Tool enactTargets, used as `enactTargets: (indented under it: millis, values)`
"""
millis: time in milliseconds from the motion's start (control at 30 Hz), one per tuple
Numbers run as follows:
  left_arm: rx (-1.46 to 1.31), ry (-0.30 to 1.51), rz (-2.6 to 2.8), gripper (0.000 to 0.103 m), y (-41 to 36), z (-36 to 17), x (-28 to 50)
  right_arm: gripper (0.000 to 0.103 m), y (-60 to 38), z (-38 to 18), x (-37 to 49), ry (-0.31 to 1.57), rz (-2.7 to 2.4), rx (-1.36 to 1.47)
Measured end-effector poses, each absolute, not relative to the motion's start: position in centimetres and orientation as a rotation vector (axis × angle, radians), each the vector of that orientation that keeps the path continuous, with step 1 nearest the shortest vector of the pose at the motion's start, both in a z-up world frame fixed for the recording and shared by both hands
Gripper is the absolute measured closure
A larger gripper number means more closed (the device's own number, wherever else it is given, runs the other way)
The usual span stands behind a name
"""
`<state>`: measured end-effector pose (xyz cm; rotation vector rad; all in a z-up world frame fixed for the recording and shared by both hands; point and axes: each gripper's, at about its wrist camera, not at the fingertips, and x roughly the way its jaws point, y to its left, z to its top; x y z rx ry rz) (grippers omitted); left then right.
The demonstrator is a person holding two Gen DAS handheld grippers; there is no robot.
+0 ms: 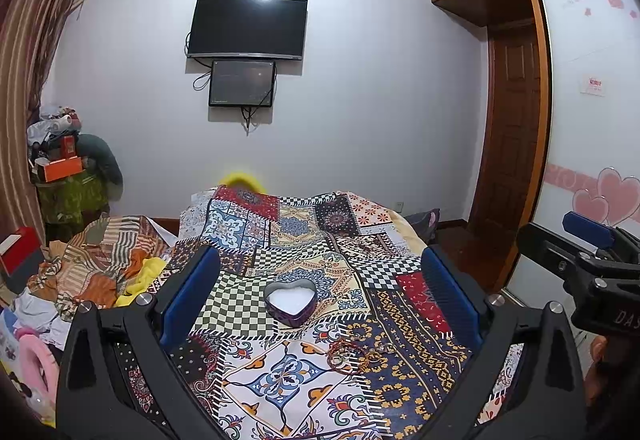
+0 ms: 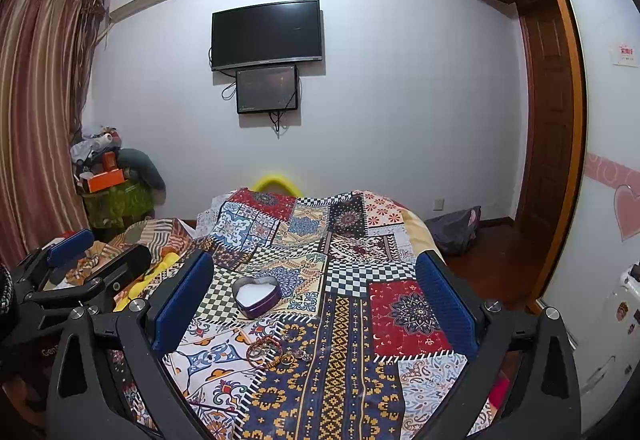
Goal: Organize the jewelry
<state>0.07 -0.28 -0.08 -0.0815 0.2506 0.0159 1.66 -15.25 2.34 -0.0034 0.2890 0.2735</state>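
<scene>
Both tongs are being held above the bed (image 1: 248,392), which is being covered by a patchwork spread. The left tongs (image 1: 320,288) are being kept wide open, nothing gripped. The right tongs (image 2: 316,288) are likewise being kept wide open and empty. A heart-shaped tin (image 1: 291,302), lid off, white lining showing, is being left on the spread between the finger pads in both views. A small heap of jewelry (image 1: 352,356), bracelets and rings, is lying just in front of the tin, nearer the cameras, apart from it.
</scene>
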Motion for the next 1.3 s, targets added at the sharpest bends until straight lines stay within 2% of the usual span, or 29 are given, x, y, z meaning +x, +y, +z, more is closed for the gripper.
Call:
enactTargets:
  millis: [1300]
  values:
    - [-0.073, 0.276, 0.022, 0.002, -0.3, -0.8, 1.4, 0.003, -15.2, 1.9, 2.4, 0.326, 0.269, 0.007]
